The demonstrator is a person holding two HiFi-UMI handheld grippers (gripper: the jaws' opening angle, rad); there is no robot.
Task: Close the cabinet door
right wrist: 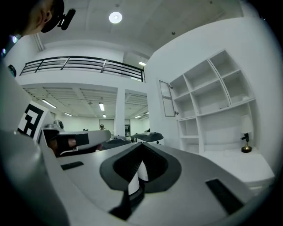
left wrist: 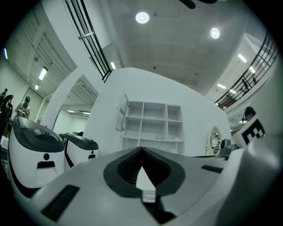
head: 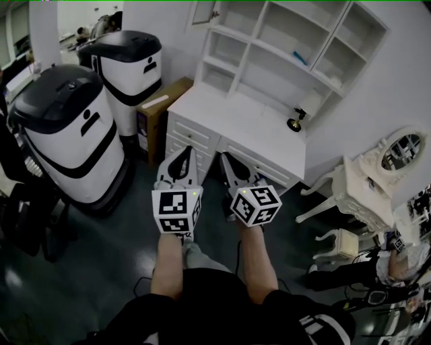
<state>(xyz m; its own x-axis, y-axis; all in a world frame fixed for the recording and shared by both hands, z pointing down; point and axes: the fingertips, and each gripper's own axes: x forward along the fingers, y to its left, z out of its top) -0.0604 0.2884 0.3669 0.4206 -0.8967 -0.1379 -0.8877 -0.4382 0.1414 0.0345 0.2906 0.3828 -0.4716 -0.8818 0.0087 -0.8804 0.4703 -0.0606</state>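
Head view shows your left claw [head: 189,153] and right claw [head: 223,158] side by side, both fully closed and holding nothing, well apart from the open cabinet door [head: 202,12].

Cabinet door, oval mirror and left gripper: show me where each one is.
cabinet door [right wrist: 166,98]: right gripper view, middle of its open panel.
oval mirror [head: 403,151]: head view, centre of the glass.
left gripper [head: 190,152]: head view, tips of its shut jaws.
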